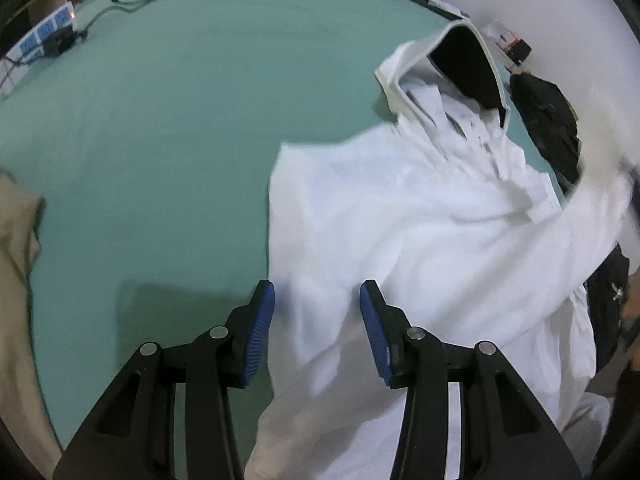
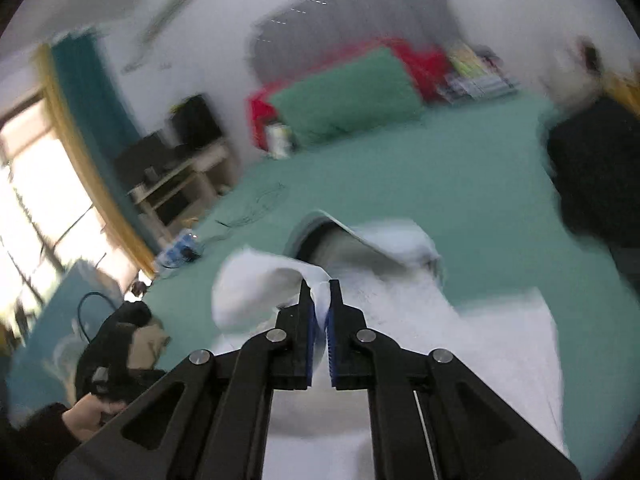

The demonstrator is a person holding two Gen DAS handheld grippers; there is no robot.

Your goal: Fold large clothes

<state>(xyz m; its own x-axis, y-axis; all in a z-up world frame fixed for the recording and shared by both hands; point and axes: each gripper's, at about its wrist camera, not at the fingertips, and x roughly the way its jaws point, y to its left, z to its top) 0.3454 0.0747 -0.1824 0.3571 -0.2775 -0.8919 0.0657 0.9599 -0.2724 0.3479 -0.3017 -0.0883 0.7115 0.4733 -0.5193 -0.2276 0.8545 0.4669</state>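
white hoodie lies rumpled on the right side of the green bed sheet, hood at the far end, body trailing to the near edge. left gripper hovers over the near left part of the garment, jaws wide apart, nothing between them, probably lined up to take an edge. right gripper has its jaws pinched on a fold of white fabric, likely a sleeve lifted so it can go across the body. right view is blurred. beige cloth sits at near left, black bag at far right, power strip far left.
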